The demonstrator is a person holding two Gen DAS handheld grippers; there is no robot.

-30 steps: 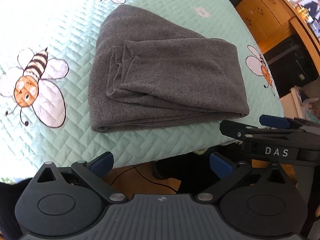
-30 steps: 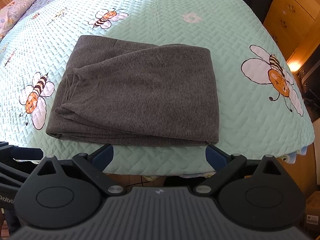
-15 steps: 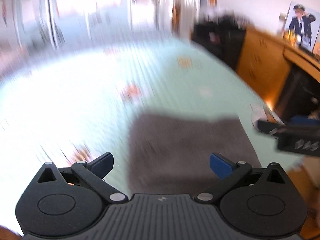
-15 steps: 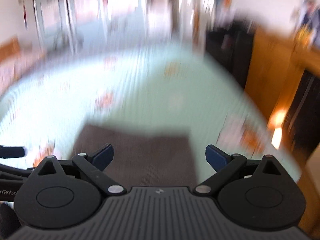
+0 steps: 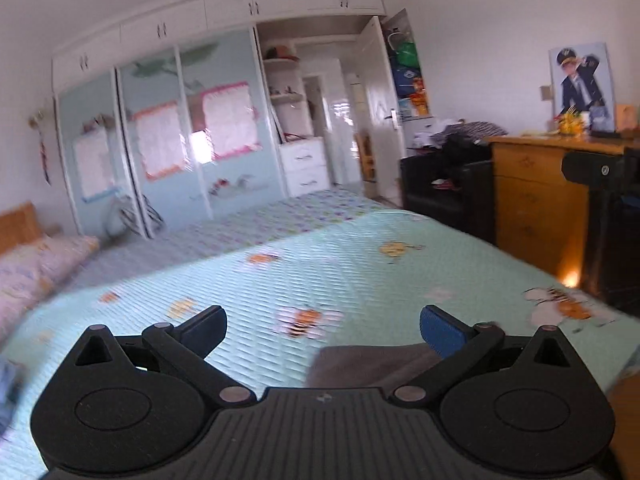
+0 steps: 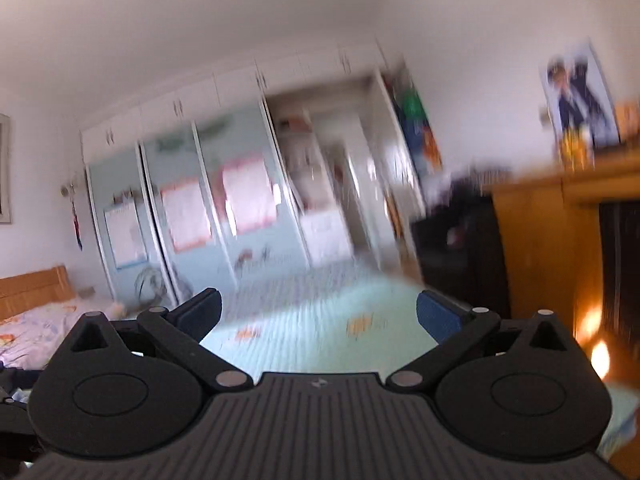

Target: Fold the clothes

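Change since a second ago: both cameras have swung up from looking down on the folded grey garment to looking level across the room; I have lifted both tools away from the bed edge.
Far left: a pillow (image 5: 36, 264) and wooden headboard (image 5: 18, 224) lie at the far left of the bed, well apart from anything I work on.
Left hand-held gripper (image 5: 322, 326): fingers spread wide, nothing between them; I hold it raised and level, pointing over the quilt, so it is clear of the cloth.
Bed (image 5: 360, 264): the mint quilt with bee prints carries the task's thing; it serves as my folding surface.
Grey garment (image 5: 372, 364): only a corner shows in the left wrist view, lying flat on the quilt just past the tool's body, nearer the right finger. How it is folded I cannot tell from this sliver.
Wardrobe (image 5: 168, 140): stands across the room behind the bed, one door at its right end open.
Right hand-held gripper (image 6: 318, 316): fingers likewise wide apart and empty; the view is blurred, so I judge it to be moving. The garment does not show in this view.
Dresser (image 5: 536, 204): wooden, at the right beside the bed; part of my right tool shows in front of it.
Stage, as I judge it: with both tools empty and withdrawn, this fits either a finished fold or a pause between folds.
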